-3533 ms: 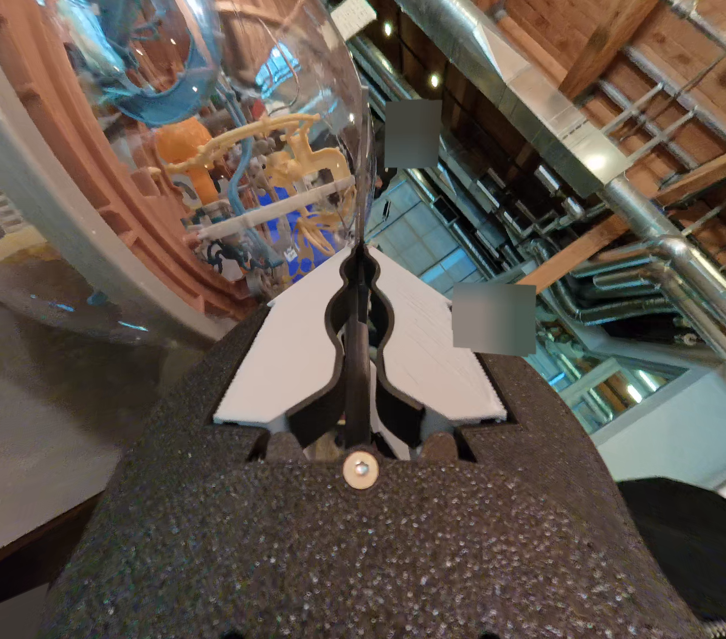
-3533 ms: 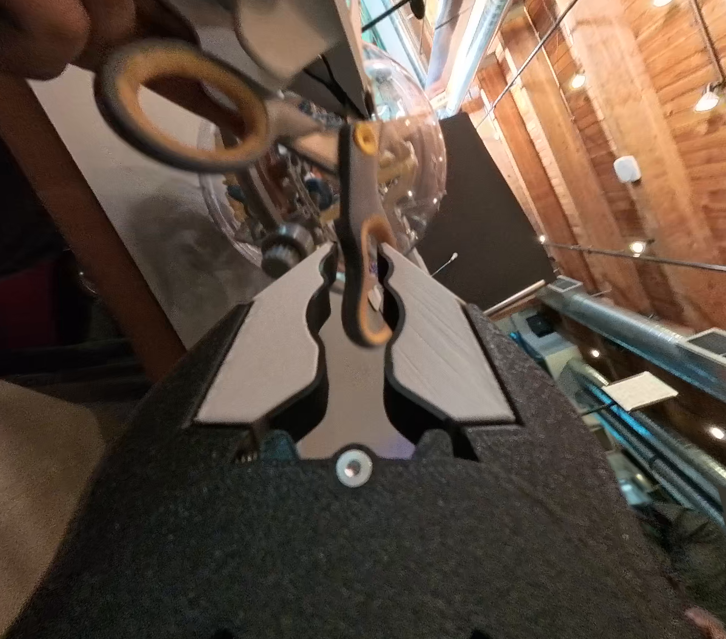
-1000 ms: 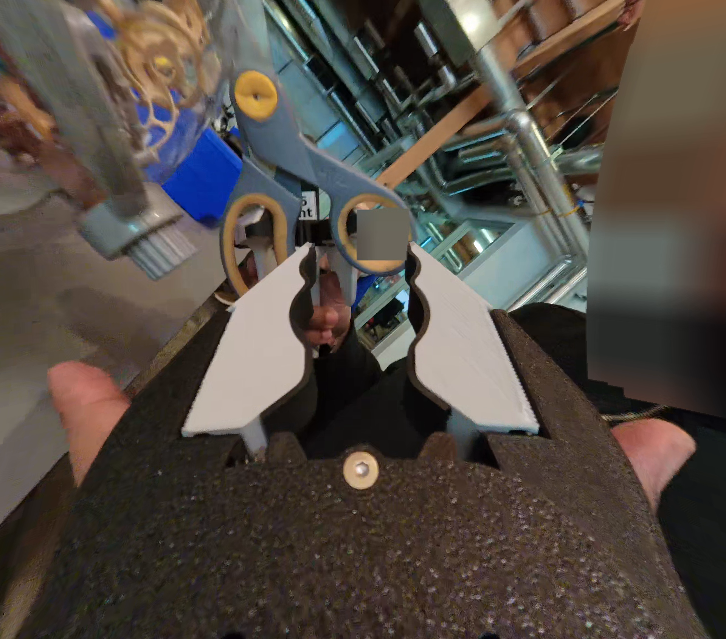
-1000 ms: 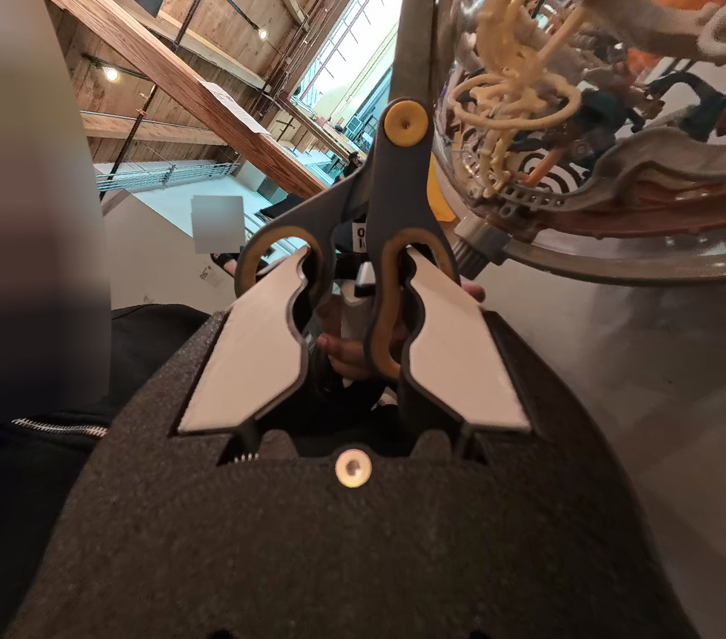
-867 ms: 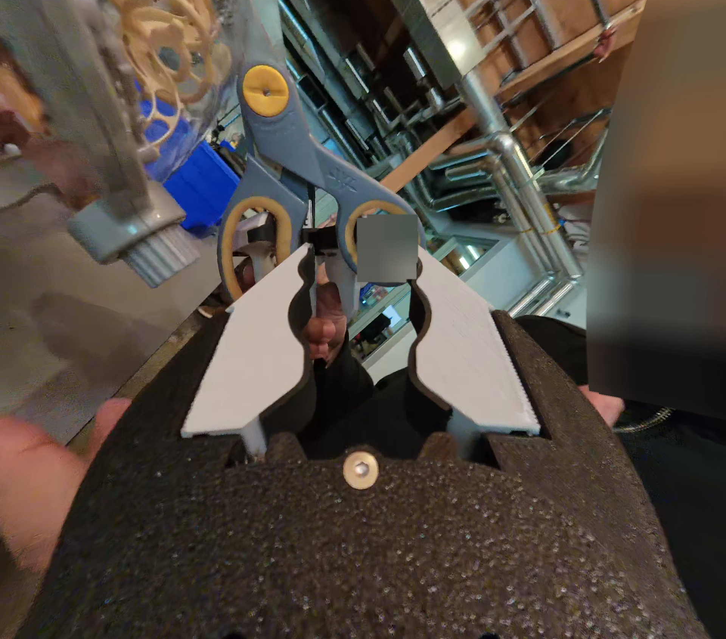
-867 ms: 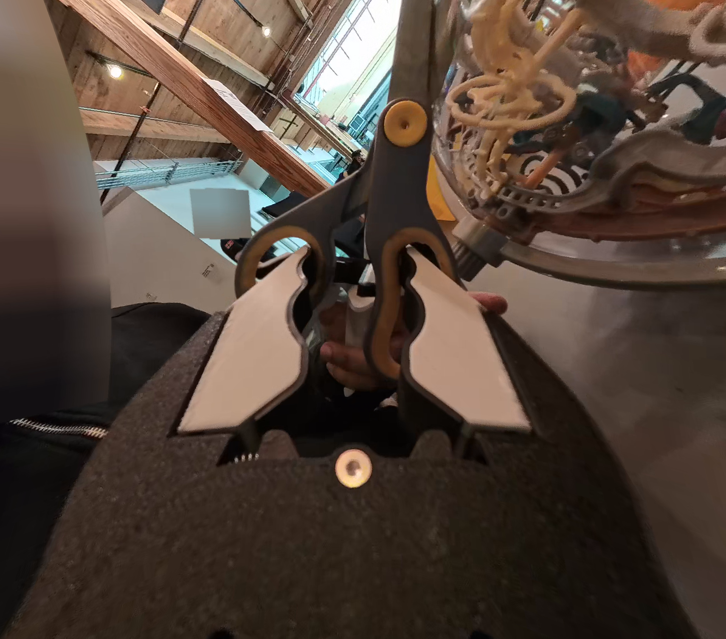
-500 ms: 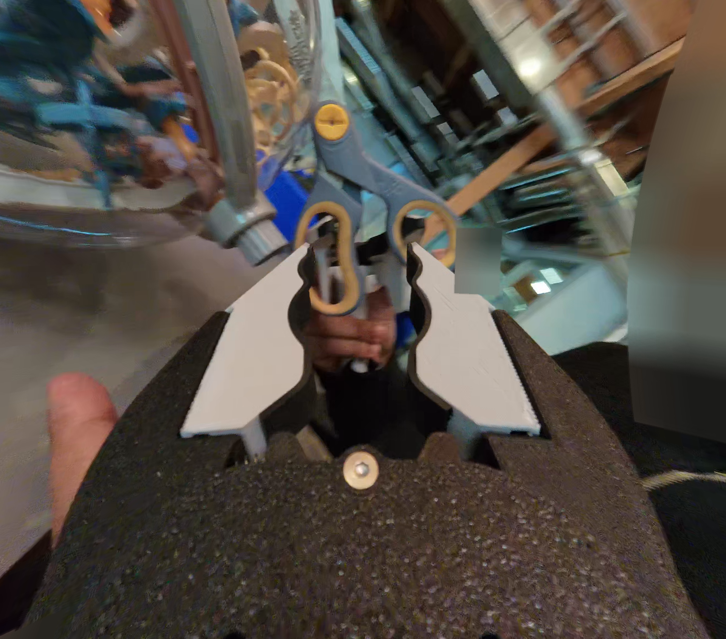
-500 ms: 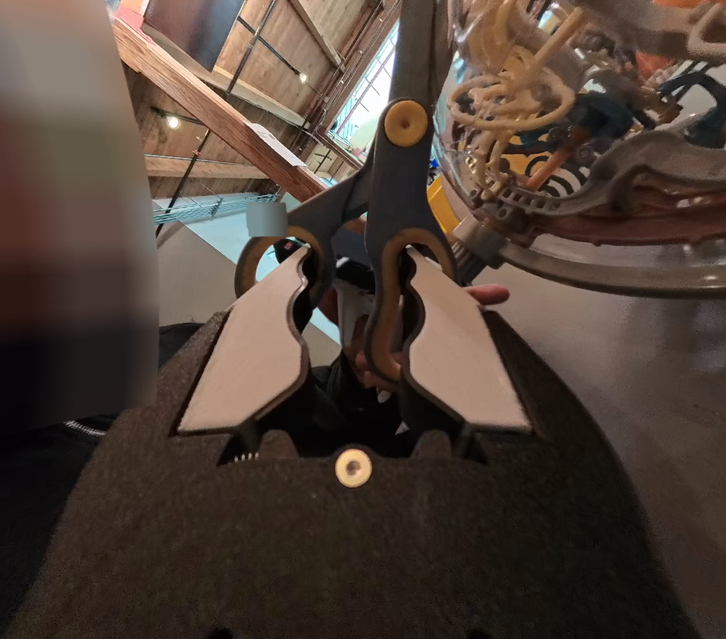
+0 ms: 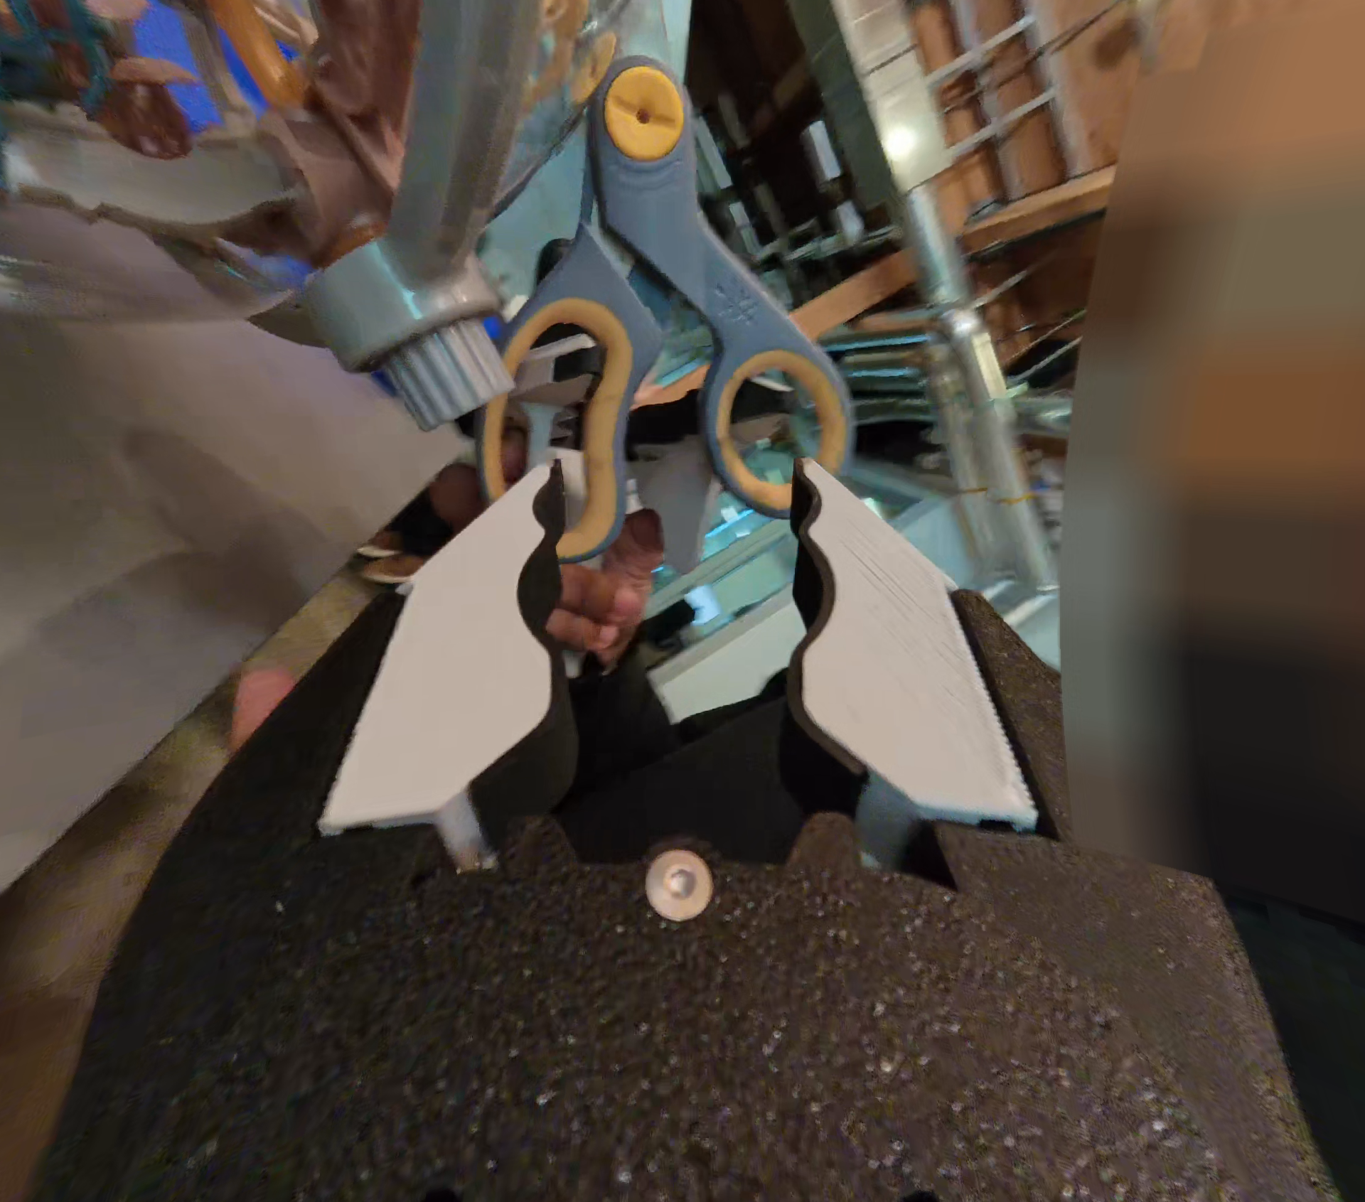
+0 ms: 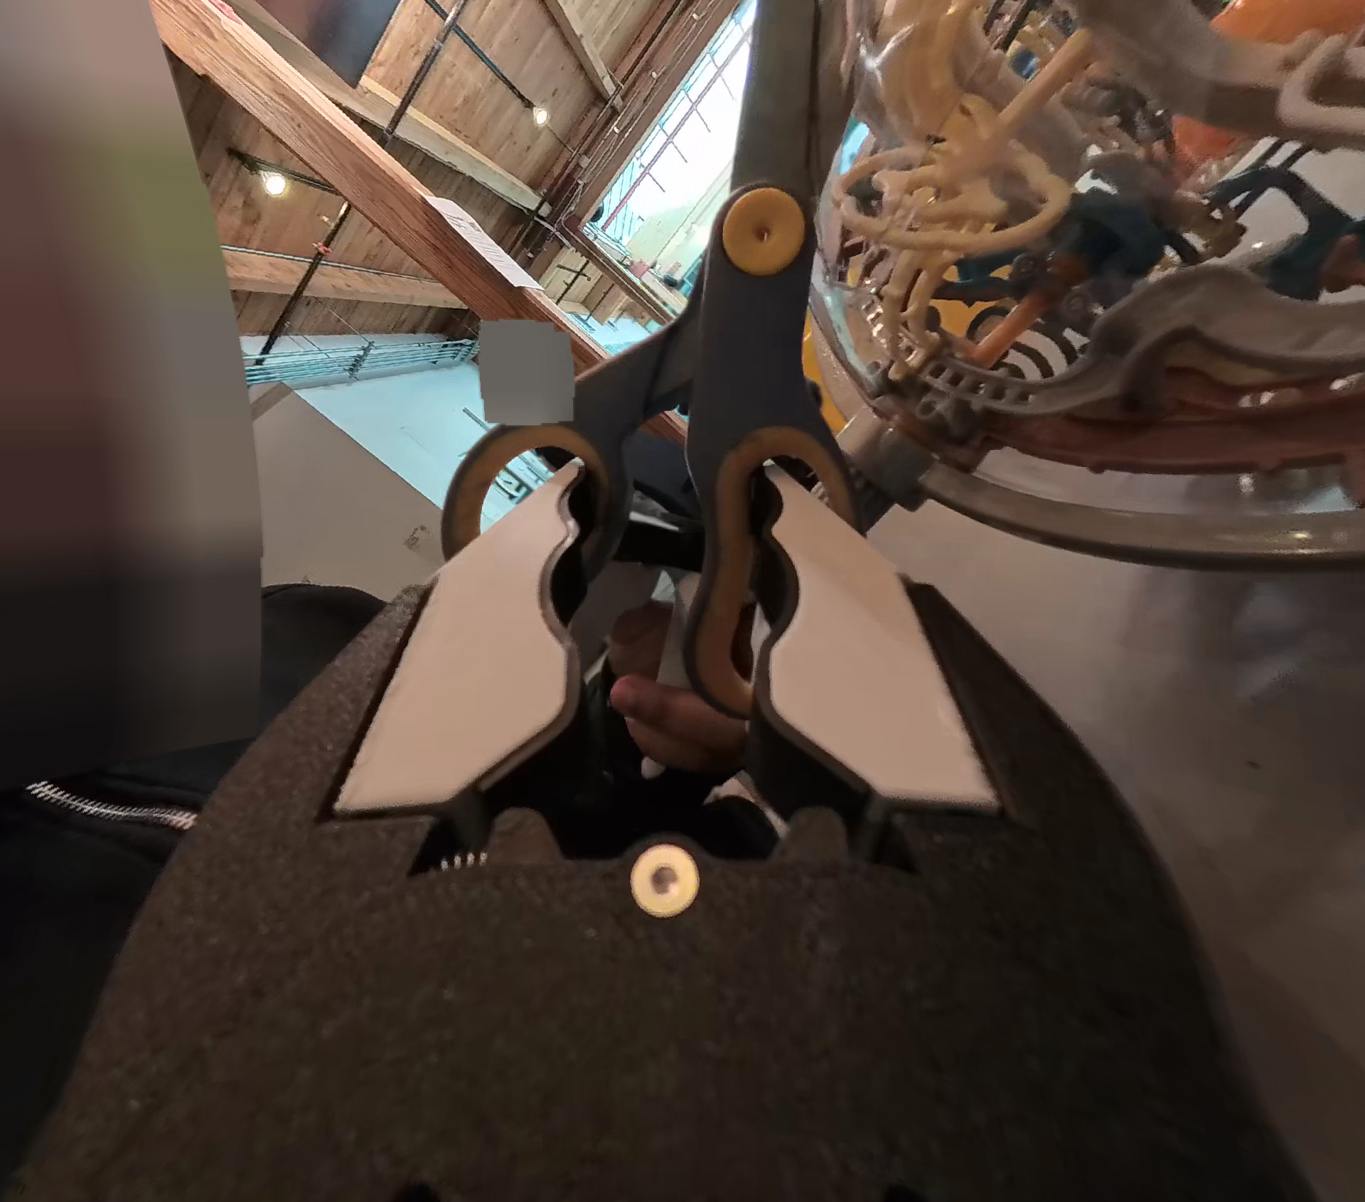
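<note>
Scissors (image 10: 761,354) with grey handles lined in yellow stand blade up. My right gripper (image 10: 676,472) has one finger through each handle loop and the loops' inner sides between its jaws, so it holds the scissors. My left gripper (image 9: 676,472) is open and faces the same scissors (image 9: 665,251) from the other side. Its left fingertip (image 9: 546,487) is beside the long loop, and I cannot tell whether they touch. The right gripper's fingers (image 9: 687,502) show through the loops.
A clear ball (image 10: 1108,169) with coloured tracks inside rests on a grey table (image 10: 1108,686) just beside the scissors. It also shows in the left wrist view (image 9: 221,22), with a grey knob (image 9: 414,347). A person's hand (image 9: 598,605) is behind the loops.
3.5 s ago my left gripper was shut on the blade and my right on one loop. The left has since let go, opened and turned to face the handles. In the last second it came closer.
</note>
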The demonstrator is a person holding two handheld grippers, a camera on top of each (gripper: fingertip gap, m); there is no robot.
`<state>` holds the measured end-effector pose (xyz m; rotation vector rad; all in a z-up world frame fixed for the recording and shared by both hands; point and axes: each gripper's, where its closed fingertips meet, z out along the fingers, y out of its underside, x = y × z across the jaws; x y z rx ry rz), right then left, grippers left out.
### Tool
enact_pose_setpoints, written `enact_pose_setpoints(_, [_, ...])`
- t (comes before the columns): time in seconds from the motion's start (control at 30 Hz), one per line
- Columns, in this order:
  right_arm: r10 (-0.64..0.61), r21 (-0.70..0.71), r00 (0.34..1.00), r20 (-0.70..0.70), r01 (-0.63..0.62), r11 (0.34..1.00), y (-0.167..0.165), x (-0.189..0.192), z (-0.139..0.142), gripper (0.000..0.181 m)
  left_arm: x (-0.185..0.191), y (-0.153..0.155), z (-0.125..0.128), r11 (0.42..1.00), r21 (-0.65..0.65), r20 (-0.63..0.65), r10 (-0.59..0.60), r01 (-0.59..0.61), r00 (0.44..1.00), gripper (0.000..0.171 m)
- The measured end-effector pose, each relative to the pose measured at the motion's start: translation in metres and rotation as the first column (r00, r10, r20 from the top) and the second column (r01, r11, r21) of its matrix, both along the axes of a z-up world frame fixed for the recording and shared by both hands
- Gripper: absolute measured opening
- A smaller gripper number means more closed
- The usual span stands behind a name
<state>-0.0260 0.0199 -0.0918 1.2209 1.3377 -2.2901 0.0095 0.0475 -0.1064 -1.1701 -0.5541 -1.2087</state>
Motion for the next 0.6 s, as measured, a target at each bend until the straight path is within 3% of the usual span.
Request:
enact_pose_setpoints(0.13, [-0.010,0.048,1.000,-0.009,0.010,0.999,-0.006,-0.002,-0.003,0.040,0.001,0.006,-0.006,0.991,-0.101,-0.128,0.070,-0.083,0.989,0.060])
enact_pose_setpoints(0.33, [-0.012,0.038,1.000,-0.008,0.013,0.999,-0.008,-0.005,-0.006,0.038,-0.005,0.005,-0.008,0.988,-0.107,-0.130,0.094,-0.108,0.987,0.055])
enact_pose_setpoints(0.37, [-0.020,0.047,1.000,-0.013,0.020,0.999,-0.007,-0.005,-0.006,0.038,-0.005,0.003,-0.005,0.989,-0.083,-0.152,0.109,-0.122,0.982,0.043])
enact_pose_setpoints(0.4, [-0.015,0.036,1.000,-0.009,0.015,0.999,-0.007,-0.005,-0.005,0.037,-0.005,0.004,-0.005,0.987,-0.092,-0.164,0.114,-0.131,0.980,0.041])
enact_pose_setpoints(0.6, [0.000,0.010,1.000,-0.003,0.000,1.000,-0.009,-0.007,-0.003,0.034,-0.008,0.002,-0.003,0.984,-0.079,-0.142,0.146,-0.158,0.979,0.037])
